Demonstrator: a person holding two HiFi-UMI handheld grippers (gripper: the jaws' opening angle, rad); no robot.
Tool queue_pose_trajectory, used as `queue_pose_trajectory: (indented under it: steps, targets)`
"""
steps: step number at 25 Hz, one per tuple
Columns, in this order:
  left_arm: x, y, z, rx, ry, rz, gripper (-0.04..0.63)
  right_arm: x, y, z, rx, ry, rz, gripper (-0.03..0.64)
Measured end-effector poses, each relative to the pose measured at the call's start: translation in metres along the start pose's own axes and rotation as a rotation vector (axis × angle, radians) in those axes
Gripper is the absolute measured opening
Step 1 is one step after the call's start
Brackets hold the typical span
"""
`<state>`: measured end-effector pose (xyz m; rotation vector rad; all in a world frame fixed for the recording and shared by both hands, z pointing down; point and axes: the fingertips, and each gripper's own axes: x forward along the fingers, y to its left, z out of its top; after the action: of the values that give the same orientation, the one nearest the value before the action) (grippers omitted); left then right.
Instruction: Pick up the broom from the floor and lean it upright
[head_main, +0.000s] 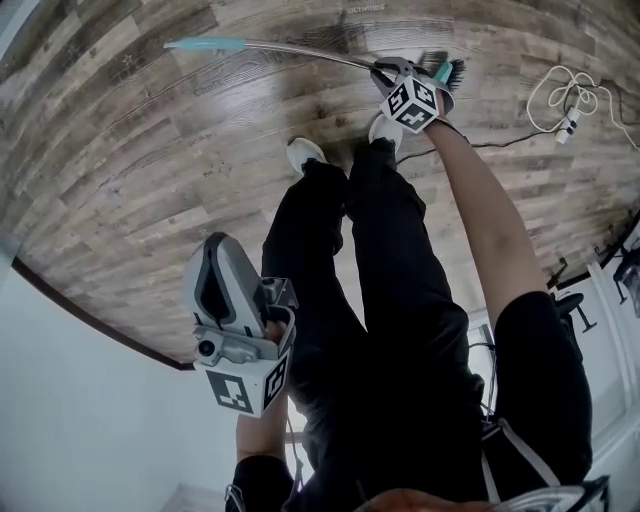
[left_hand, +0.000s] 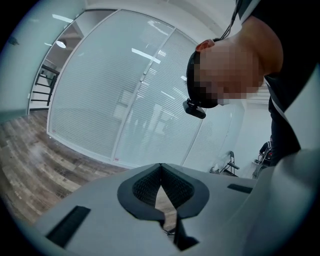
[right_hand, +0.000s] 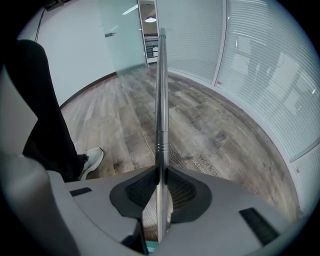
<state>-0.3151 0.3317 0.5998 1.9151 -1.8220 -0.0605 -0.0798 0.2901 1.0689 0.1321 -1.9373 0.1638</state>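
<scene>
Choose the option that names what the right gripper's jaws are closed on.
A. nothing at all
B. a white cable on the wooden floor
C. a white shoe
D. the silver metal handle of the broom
D: in the right gripper view, the right gripper has both pads pressed against the silver metal handle of the broom, which runs up between them.

The floor (head_main: 130, 170) is made of brown and grey wood boards. A person stands on it in two pale shoes (head_main: 305, 153) (one a bit ahead of the other). A white cord (head_main: 567, 125) lies in loose loops off to the right, and a thin black cord (head_main: 500, 143) runs near it. Some faint letters (right_hand: 205, 162) are printed on the boards. The broom (head_main: 300, 47) is low over the floor; I cannot tell if it touches.
</scene>
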Motion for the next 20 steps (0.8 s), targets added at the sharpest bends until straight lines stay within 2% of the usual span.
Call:
queue_pose_trajectory:
  steps: [3,11,20]
  targets:
    - [-0.004,-0.024,0.024,0.019,0.000,-0.041,0.018,-0.032,-0.006,0.013,-0.005,-0.020,-0.026,0.077]
    - [-0.010,-0.083,0.077,0.006,-0.006,-0.098,0.018,-0.129,-0.031,0.053,0.033,-0.106,-0.118,0.077]
    - [-0.052,-0.126,0.166,0.025,-0.071,-0.067,0.018,-0.287,-0.044,0.092,0.176,-0.216,-0.239,0.077]
